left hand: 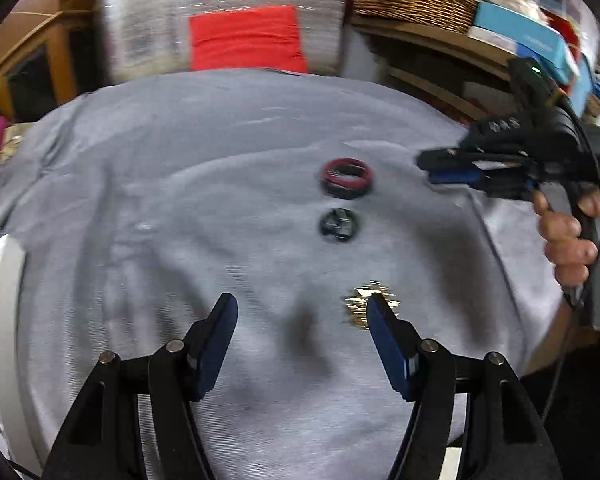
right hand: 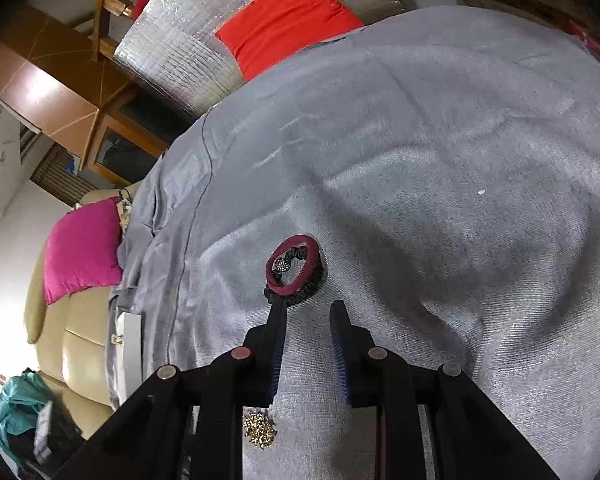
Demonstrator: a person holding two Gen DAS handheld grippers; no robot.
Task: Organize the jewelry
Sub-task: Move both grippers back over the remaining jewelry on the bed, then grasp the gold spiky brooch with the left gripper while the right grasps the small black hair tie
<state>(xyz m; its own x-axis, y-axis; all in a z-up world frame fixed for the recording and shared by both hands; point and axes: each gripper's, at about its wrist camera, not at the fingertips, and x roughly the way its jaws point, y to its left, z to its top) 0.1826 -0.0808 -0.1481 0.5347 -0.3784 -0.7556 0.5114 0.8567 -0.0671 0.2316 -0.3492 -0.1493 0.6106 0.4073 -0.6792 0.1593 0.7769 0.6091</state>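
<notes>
Left claw (left hand: 302,308): I see my two dark blue fingers (left hand: 382,328) spread wide apart, nothing between them, tips angled forward and down.
Right claw (right hand: 310,308): fingers stand a narrow gap apart, parallel, gripping nothing; its left fingertip (right hand: 278,312) reaches farther forward than the other.
Right claw from the left wrist view (left hand: 452,168): ahead and to the right of my left claw, pointing leftward, roughly level.
Right hand (left hand: 568,232): bare fingers wrapped round the handle below the claw body.

grey cloth (left hand: 180,200); maroon-and-black hair ties (right hand: 294,270); gold beads (right hand: 259,431); red cushion (right hand: 288,16).
</notes>
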